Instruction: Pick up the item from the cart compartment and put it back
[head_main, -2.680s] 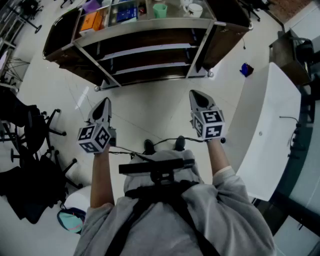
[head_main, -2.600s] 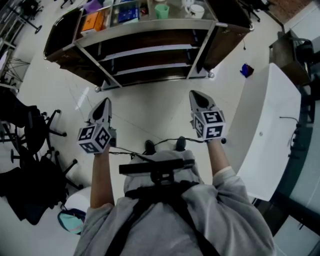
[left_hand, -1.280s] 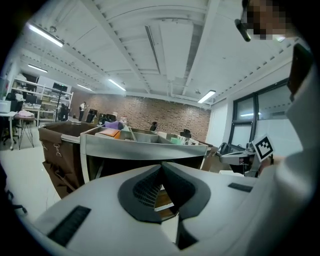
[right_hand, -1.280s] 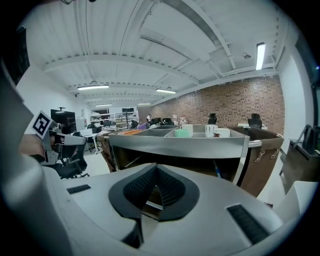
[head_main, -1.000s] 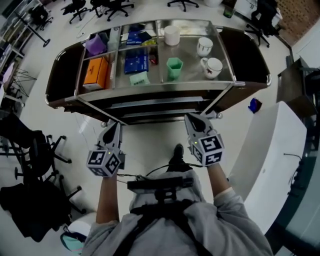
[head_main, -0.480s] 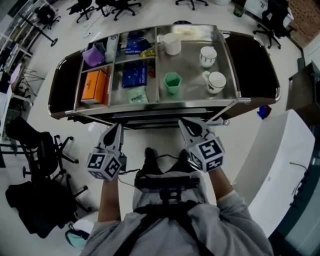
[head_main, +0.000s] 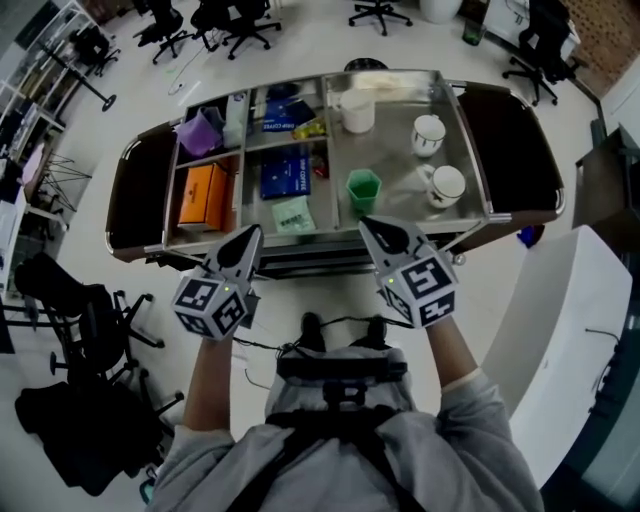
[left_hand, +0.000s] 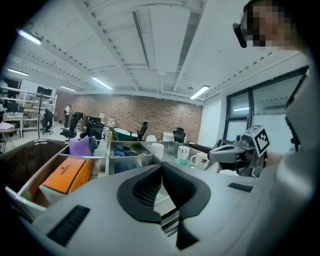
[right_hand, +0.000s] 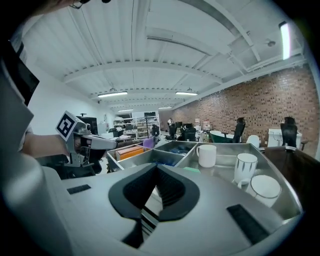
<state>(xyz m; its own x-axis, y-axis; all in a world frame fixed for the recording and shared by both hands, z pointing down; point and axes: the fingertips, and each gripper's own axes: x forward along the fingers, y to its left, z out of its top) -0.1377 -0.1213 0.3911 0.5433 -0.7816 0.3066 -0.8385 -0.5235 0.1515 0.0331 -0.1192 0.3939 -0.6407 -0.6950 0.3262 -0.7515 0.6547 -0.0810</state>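
Observation:
The steel cart top (head_main: 400, 150) is split into compartments. At its left lie an orange box (head_main: 203, 196) and a purple item (head_main: 200, 132). The middle bays hold a blue box (head_main: 285, 172), a pale green packet (head_main: 293, 215) and a white bottle (head_main: 235, 105). In the wide right bay stand a green cup (head_main: 363, 190), a white cup (head_main: 356, 110) and two mugs (head_main: 428, 134). My left gripper (head_main: 252, 236) hovers shut and empty at the cart's front edge, below the packet. My right gripper (head_main: 372, 227), likewise shut and empty, points at the green cup.
Dark rounded end panels (head_main: 135, 195) flank the cart top. A black office chair (head_main: 85, 310) stands at my left and a white table (head_main: 560, 330) at my right. More chairs (head_main: 235, 15) stand beyond the cart. Each gripper shows in the other's view (left_hand: 240, 150).
I have come closer to the cart, so its whole top now shows. Both grippers have gone from over the floor to the cart's front edge, still shut.

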